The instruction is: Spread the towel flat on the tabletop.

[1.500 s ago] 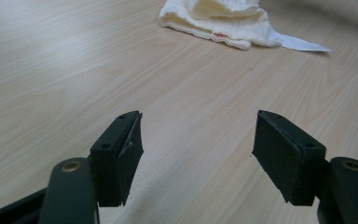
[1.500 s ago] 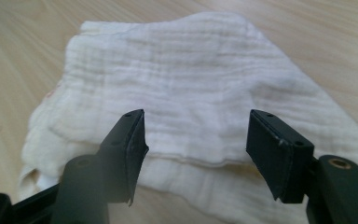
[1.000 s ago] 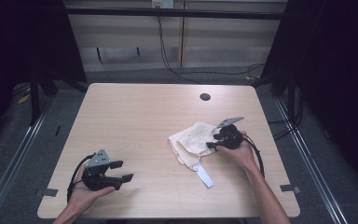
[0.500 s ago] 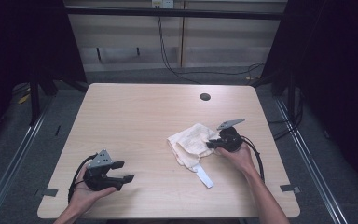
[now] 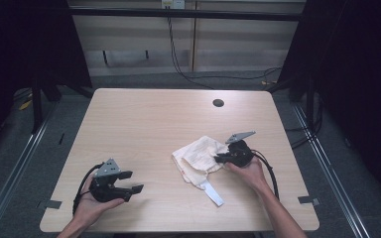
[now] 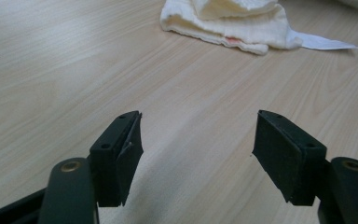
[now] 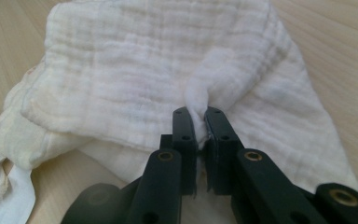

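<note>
nearest the person, at about seven o'clock on the table [image 5: 144, 119], the left gripper [image 5: 131, 184] rests in the hand with its jaws spread wide and nothing between them; in the left gripper view only bare wood lies between the pads, and the cloth [image 6: 233, 21] sits well ahead at roughly one o'clock. farther in, at about four o'clock on the tabletop, the right gripper [image 5: 217, 159] has just been closing its jaws, and in the right gripper view they stand pressed together on a small raised fold of the cloth's top layer, the fabric bunched up between the pads [image 7: 186, 123]. the cloth [image 5: 198, 157] is a cream, crumpled or loosely folded piece of muslin lying right of the table's centre, with a white tag [image 5: 212, 192] trailing from its near edge toward six o'clock. beyond it, at one o'clock, a dark round hole [image 5: 218, 103] marks the far part of the table. as a judgement, the work is early: the grasp on the cloth looks made, but the cloth is not yet lifted, spread or folded, and the left gripper has no part in it so far.
</note>
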### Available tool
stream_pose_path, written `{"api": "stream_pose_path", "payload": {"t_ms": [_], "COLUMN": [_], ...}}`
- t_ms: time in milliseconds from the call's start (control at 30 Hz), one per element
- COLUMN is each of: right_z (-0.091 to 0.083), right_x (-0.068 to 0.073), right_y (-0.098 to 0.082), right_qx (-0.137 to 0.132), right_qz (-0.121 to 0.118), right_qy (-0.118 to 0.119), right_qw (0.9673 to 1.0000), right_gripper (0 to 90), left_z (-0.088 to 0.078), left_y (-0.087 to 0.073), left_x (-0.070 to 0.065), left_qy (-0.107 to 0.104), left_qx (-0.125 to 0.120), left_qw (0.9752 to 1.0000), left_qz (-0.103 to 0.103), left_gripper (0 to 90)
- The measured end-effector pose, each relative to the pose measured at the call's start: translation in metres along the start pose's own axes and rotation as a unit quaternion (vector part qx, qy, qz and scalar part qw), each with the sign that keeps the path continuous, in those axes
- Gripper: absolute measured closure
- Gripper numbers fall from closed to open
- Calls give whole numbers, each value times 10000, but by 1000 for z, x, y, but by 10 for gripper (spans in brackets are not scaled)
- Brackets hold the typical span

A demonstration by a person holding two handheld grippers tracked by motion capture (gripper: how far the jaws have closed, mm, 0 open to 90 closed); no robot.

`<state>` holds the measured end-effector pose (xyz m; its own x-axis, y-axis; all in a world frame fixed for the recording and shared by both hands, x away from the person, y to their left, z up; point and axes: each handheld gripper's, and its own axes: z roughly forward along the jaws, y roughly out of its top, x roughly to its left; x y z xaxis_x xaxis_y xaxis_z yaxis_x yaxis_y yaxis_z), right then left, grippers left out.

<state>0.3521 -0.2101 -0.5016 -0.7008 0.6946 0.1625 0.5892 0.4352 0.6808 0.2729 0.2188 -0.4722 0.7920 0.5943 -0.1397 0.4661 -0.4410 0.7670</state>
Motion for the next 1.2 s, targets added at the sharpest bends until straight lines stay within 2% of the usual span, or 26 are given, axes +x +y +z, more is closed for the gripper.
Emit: {"api": "stream_pose_path", "payload": {"t_ms": [67,267,300,367,400,533,600,667,700,933,967,1067,1100,1200], "right_z": [0,1,2,1,1,2,3,3,4,8,8,10,10,12], "right_x": [4,16,18,21,25,32,36,38,43,55,58,63,66,71], "right_y": [0,1,0,1,1,0,1,0,0,1,2,2,2,3], "right_qx": [56,141,116,152,177,212,226,232,238,232,274,260,278,280], "right_qz": [-20,-73,-139,-128,-107,-155,-204,-234,-268,-287,-312,-362,-344,-356], "right_qy": [42,96,87,85,47,104,106,125,189,366,350,412,441,521], "right_qw": [10000,9998,9998,9998,9998,9996,9995,9994,9992,9986,9985,9982,9980,9976], "right_gripper": [839,842,842,843,846,846,846,846,845,846,846,846,845,845], "left_z": [0,1,1,0,0,-2,-3,-3,-3,-2,0,1,1,1], "left_y": [0,1,1,1,1,1,0,0,0,0,0,0,1,2], "left_x": [-1,-2,-2,-2,-2,-2,-3,-4,-5,-5,-5,-7,-8,-9], "left_qy": [97,53,60,34,-48,-72,-153,-194,-218,-290,-401,-423,-489,-429], "left_qx": [61,16,19,-13,-43,-129,-162,-161,-154,-92,-27,-5,20,-19], "left_qw": [9999,10000,10000,10000,10000,9999,9998,9997,9996,9995,9991,9990,9986,9989], "left_qz": [70,32,36,34,1,-19,11,37,83,95,95,150,184,185], "left_gripper": [350,350,351,371,369,349,364,373,375,392,409,449,452,455]}}
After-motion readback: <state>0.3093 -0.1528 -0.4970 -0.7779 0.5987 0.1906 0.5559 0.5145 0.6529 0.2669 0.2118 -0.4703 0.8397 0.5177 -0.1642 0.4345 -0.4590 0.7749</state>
